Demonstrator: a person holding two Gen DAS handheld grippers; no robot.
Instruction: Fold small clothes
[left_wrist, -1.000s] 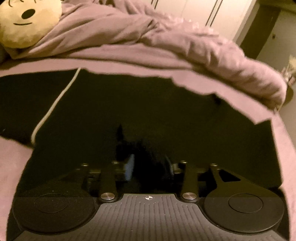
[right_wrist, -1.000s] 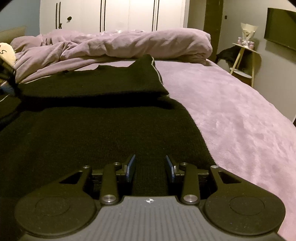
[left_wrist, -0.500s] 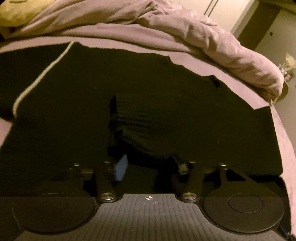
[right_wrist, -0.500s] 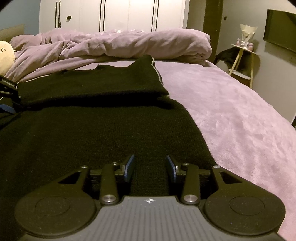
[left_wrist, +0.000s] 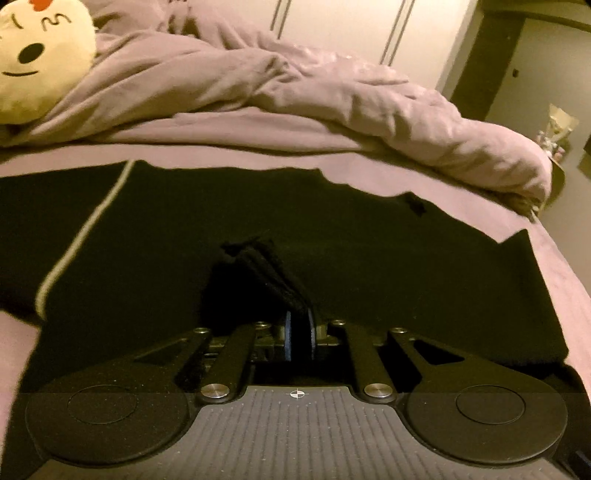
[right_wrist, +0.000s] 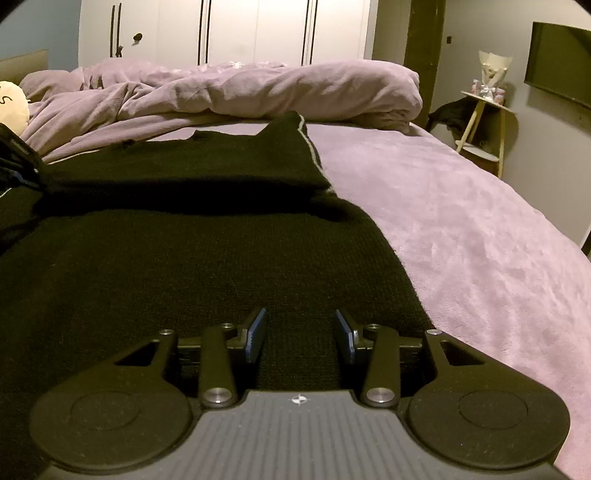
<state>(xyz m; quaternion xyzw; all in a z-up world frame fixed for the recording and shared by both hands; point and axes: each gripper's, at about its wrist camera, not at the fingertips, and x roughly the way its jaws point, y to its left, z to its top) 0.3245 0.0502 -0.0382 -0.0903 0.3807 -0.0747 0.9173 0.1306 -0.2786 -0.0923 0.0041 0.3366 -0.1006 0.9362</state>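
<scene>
Left gripper pinches a bunched ridge of the black knit garment between its fingers; right gripper hovers over it, fingers apart. The garment lies spread across the bed. That thin pinch could slip, or drag the folded flap beyond askew.

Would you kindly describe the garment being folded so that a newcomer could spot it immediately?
On the bed with the mauve sheet, in front of the heaped mauve duvet, lies a black knit sweater. It is the only dark item there, edged with a thin pale stripe, and the left gripper pinches a fold of it.
</scene>
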